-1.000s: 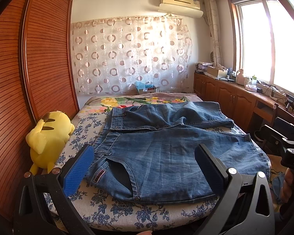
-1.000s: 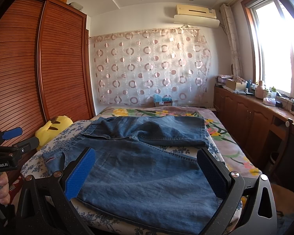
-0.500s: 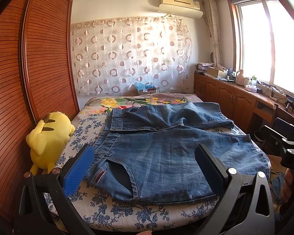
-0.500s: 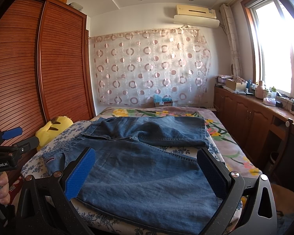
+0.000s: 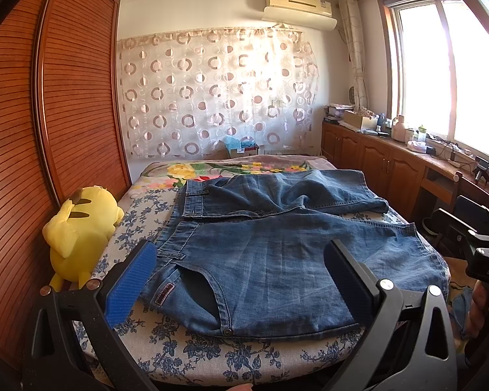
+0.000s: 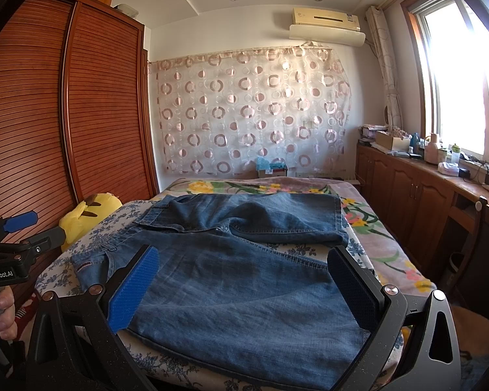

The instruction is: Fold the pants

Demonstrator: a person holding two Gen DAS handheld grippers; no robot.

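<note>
Blue denim pants (image 5: 277,254) lie spread across the bed, waistband at the left, legs running right; they also show in the right wrist view (image 6: 238,277). One leg lies nearer the bed's front, the other behind it, rumpled. My left gripper (image 5: 241,267) is open and empty, held above the front edge near the waistband pocket. My right gripper (image 6: 244,277) is open and empty, above the near leg. Each gripper shows at the edge of the other's view: the right one in the left wrist view (image 5: 472,244), the left one in the right wrist view (image 6: 13,247).
A bed (image 5: 212,352) with a floral sheet holds the pants. A yellow plush toy (image 5: 78,228) sits at its left edge against the wooden wardrobe (image 5: 49,130). Wooden cabinets (image 5: 391,166) with clutter run along the right under the window. A curtain (image 5: 212,97) hangs behind.
</note>
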